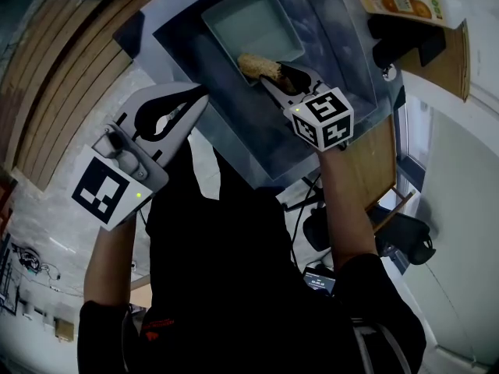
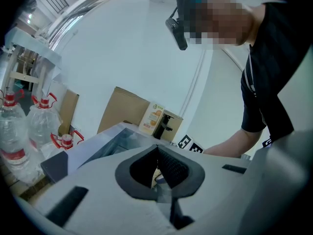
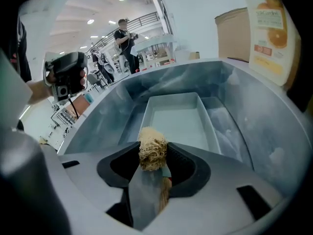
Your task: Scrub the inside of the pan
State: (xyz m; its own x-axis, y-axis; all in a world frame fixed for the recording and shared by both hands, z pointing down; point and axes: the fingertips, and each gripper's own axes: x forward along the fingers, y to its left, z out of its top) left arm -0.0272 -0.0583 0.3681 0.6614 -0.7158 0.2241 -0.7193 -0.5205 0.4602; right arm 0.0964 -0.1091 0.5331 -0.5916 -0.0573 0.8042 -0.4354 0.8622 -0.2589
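Right tongs [image 3: 153, 154] clenched on 1 tan fibrous scrubber [image 3: 152, 140], held at the near end of the rectangular pan [image 3: 178, 121]. The pan lies in the bottom of the steel sink [image 3: 254, 116]; whether scrubber and pan touch cannot be told. Left tongs [image 2: 157, 150] pressed together with nothing between them, beside the sink's left edge and well apart from the pan.

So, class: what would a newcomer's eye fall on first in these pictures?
First, the tan scrubber clamped in the right gripper, aimed at the pale rectangular pan lying in the steel sink. Next, the left gripper, shut and empty, off to the sink's left.
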